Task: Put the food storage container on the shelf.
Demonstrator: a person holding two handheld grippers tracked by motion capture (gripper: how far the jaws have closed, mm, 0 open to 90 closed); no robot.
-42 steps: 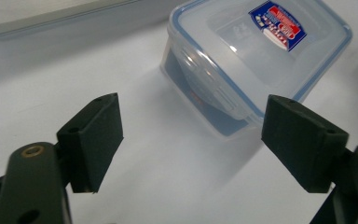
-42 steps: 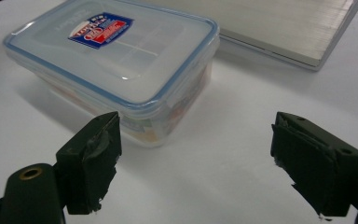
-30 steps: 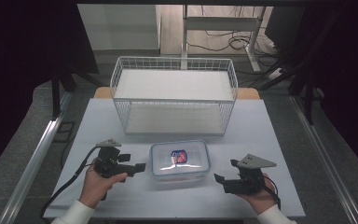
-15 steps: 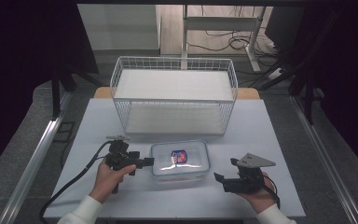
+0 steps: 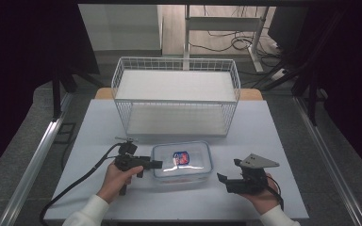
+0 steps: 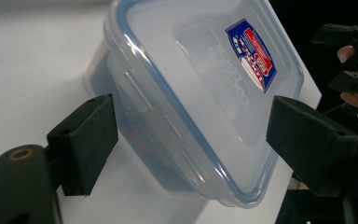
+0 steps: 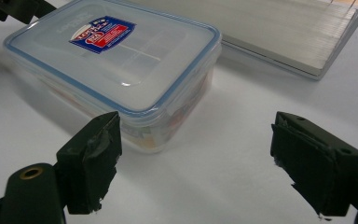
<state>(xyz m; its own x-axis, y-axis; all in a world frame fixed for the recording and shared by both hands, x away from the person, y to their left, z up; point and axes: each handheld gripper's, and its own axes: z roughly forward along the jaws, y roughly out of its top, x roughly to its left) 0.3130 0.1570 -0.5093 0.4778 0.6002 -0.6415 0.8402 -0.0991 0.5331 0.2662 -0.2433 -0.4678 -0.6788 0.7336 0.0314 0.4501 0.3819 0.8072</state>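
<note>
Bench (image 5: 273, 132) first, from the high view: the left gripper (image 5: 156, 164) has slid in from the left over the last second and now sits with its jaw tips at the near-left edge of the plastic container (image 5: 182, 160), where a moment ago it hung well clear of it. The right gripper (image 5: 222, 179) has not shifted; it waits off the container's right end, a little nearer the person, jaws apart. To my eye this means the left side is closing in for a grasp while the right holds back. The container lies flat just ahead of both grippers, its long axis running left to right across the bench, lid up, with the wire basket (image 5: 176, 94) standing beyond it.

In the left gripper view, the left gripper (image 6: 191, 140) stands wide open, one jaw on each side of the container (image 6: 191, 93) but neither touching it. The box's corner points down towards the camera and its long side runs away up and to the right; the blue label (image 6: 253, 53) faces up. The other gripper (image 6: 354, 56) shows past the far end.

In the right gripper view, the right gripper (image 7: 196, 163) is open too, the container (image 7: 116, 74) ahead and left of its jaws, apart from them, with the basket (image 7: 307, 42) farther off to the right.
</note>
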